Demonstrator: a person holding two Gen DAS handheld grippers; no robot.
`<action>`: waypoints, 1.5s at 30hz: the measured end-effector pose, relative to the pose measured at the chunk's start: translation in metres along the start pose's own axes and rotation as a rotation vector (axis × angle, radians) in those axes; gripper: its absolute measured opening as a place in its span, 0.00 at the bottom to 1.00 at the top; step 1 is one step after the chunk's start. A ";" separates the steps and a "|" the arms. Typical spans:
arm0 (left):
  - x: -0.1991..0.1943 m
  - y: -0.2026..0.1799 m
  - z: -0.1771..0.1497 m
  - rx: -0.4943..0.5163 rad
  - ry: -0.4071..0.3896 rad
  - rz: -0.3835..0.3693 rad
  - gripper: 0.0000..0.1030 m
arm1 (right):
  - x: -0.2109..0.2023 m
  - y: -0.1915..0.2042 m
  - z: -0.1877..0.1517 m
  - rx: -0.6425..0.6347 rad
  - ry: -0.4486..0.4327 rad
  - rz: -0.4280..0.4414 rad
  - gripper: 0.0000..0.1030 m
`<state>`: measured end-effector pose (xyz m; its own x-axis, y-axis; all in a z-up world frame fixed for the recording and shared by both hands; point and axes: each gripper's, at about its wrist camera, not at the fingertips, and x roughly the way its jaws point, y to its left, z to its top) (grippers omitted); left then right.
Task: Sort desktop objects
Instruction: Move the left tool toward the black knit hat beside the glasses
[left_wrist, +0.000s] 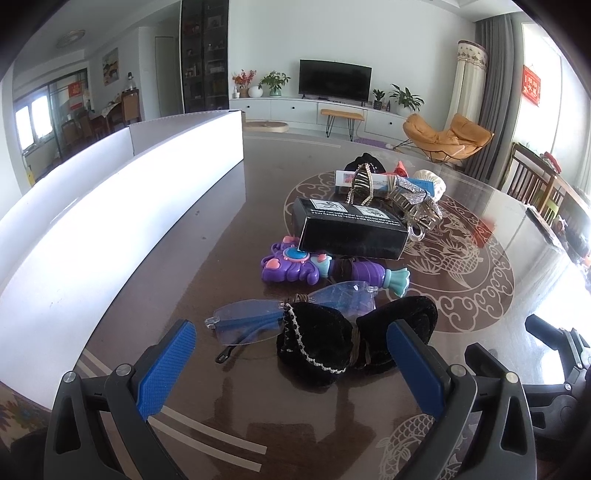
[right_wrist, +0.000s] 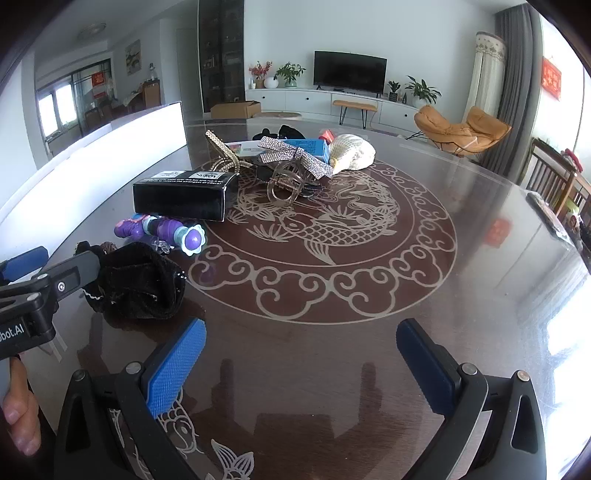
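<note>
Your left gripper hangs wide and empty right over the black velvet bow, whose beaded chain lies across the glasses touching it, so closing here could snag a temple arm and drag both. Beyond them the purple toy sits partly under the black box, and lifting either may tip the hair clips piled behind, though I can't tell exactly what leans on what. Your right gripper is also wide and empty, over bare table.
</note>
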<state>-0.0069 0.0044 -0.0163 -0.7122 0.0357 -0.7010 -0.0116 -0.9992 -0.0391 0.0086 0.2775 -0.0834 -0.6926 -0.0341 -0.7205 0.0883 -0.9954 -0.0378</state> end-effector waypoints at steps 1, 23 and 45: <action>-0.001 0.000 0.001 0.001 0.001 0.001 1.00 | 0.000 0.001 0.000 -0.002 0.000 0.000 1.00; 0.007 -0.003 -0.002 0.008 0.041 -0.007 1.00 | 0.011 0.000 -0.001 0.002 0.042 0.006 1.00; 0.007 0.002 -0.001 -0.028 0.037 -0.031 1.00 | 0.023 -0.001 -0.002 0.013 0.085 0.004 1.00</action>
<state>-0.0112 0.0030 -0.0219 -0.6852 0.0674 -0.7252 -0.0128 -0.9967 -0.0806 -0.0060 0.2784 -0.1011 -0.6290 -0.0308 -0.7768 0.0812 -0.9964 -0.0263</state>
